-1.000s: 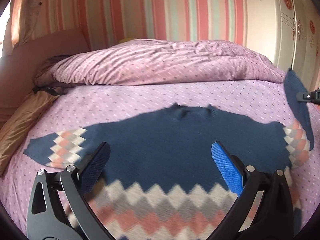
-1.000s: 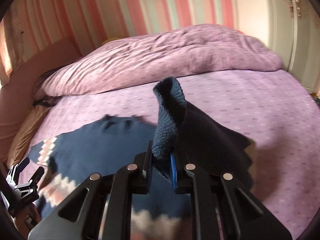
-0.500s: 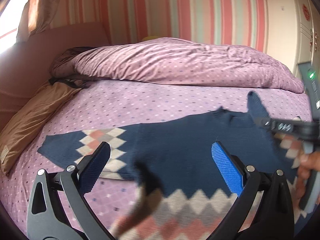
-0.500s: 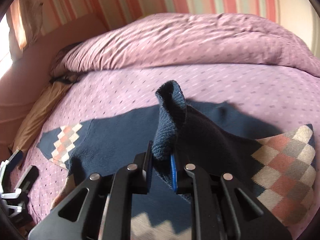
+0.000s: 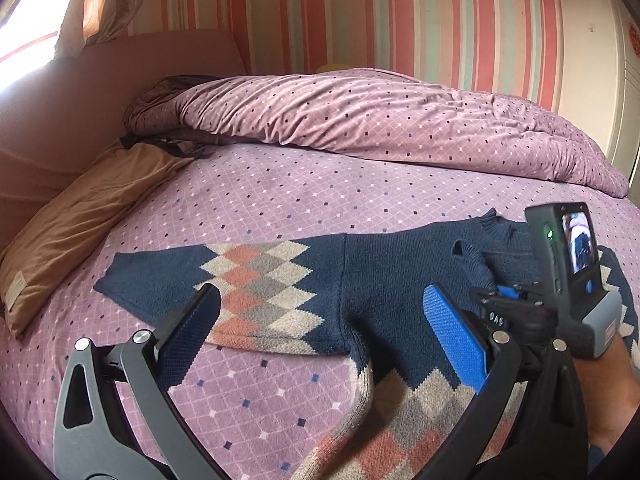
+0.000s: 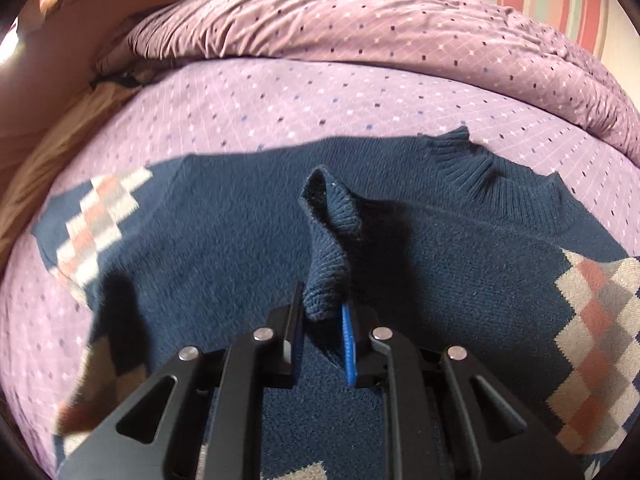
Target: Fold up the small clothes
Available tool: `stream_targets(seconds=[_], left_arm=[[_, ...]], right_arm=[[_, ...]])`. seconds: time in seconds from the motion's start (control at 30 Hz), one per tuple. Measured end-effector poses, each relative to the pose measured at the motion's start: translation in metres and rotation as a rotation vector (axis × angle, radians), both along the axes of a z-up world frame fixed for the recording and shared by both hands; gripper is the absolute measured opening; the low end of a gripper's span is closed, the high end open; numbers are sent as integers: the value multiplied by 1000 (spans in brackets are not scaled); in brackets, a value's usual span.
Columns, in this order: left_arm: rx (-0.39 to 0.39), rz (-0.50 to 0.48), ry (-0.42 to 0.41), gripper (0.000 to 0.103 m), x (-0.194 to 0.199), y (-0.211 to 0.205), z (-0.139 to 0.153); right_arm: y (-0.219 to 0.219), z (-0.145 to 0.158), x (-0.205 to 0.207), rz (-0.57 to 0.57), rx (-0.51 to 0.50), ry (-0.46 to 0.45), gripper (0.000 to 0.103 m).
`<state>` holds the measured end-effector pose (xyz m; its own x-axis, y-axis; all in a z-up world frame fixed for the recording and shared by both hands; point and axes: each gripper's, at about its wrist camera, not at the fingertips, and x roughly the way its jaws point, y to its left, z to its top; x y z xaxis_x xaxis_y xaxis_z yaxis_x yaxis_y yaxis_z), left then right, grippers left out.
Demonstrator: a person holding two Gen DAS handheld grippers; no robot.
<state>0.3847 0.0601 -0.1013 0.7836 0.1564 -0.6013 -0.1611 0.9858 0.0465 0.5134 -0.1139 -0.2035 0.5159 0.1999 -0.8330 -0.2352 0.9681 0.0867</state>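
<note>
Light: bright daylight from window [image 5: 28,36], blown out | Shadows: hard, dark across sweater [image 6: 400,240] | Blur: sweater's left sleeve smeared, right view | Distortion: fisheye bowing, black vignette corners

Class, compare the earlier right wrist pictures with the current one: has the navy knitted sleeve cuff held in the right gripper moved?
Yes. The navy knitted sleeve cuff, clamped in the right gripper, has been carried across from over bare purple bedsheet onto the sweater's navy body.

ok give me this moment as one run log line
task: fold sweater | right hand-held gripper: shut on cuff, over sweater body | left hand-held gripper: open, empty, over other sleeve | surface: bed
</note>
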Motion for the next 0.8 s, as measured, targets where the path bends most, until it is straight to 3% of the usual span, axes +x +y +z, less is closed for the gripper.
stream_targets(seconds=[0.13, 0.23, 0.27, 0.4, 0.47, 0.57, 0.67, 0.8], left_arm=[[2, -9, 7, 100, -1, -7, -4], [5, -16, 8, 100, -2, -13, -4], [5, -18, 8, 100, -2, -15, -4], [9, -18, 7, 100, -2, -18, -5], [6, -14, 12, 100, -1, -17, -6], [-11, -4, 18, 100, -1, -14, -7], [-3, -1, 16, 100, -3, -10, -8], [4, 8, 22, 100, -2, 1, -12]], right_arm=[[7, -3, -5, 34, -25, -7, 29], [12, -2, -8, 67, -30, -5, 67], [11, 1, -10, 74, -16, -8, 69], [-10, 33, -23, 47, 46, -92, 72], [-29, 43, -24, -24, 12, -141, 83], [-52, 30, -9, -136, -116, -118, 83], [-65, 11, 6, -205, -147, -54, 83], [-37, -7, 17, -172, -185, -23, 83]])
